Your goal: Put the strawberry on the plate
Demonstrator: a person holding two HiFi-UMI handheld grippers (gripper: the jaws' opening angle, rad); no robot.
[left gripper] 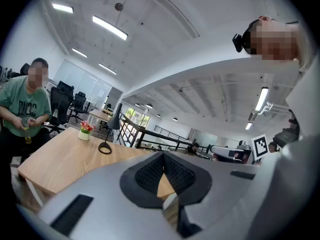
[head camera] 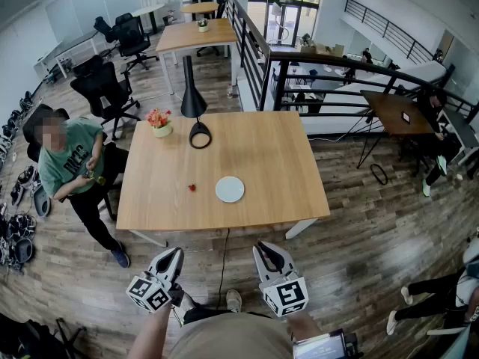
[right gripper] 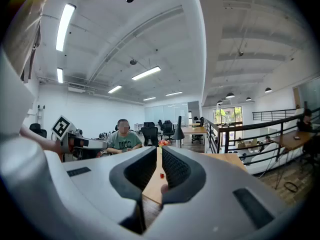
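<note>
Wood grain runs in pale bands across the square light-wood table point(head camera: 262, 152), its top smooth and matt. Towards the near edge lies the small red strawberry point(head camera: 191, 188), a tiny rounded lump on the bare wood. Near it on its right, but not touching, sits the round white plate point(head camera: 230, 189), a flat, plain disc with nothing on it.

At the far side stands the black cone-shaded lamp point(head camera: 192, 105) on a ring-shaped base. Beside it is the cream pot of orange-red flowers point(head camera: 160, 128).

The left gripper point(head camera: 171, 257) and the right gripper point(head camera: 267, 250) are smooth grey moulded shells, each carrying a cube with black-and-white square markers. Both hang over the dark plank floor point(head camera: 359, 230), short of the table's near edge and well apart from the strawberry.

In its own view, the left gripper point(left gripper: 163, 155) has its black dimpled pads brought together at the tips, with nothing between them. The right gripper point(right gripper: 159, 149) is likewise closed and empty. The strawberry point(right gripper: 161, 175) shows only as a red dot far beyond its pads.

A person in a green T-shirt point(head camera: 71, 163) stands at the table's left side, near black mesh office chairs point(head camera: 105, 88). A dark metal railing point(head camera: 254, 51) runs behind the table.
</note>
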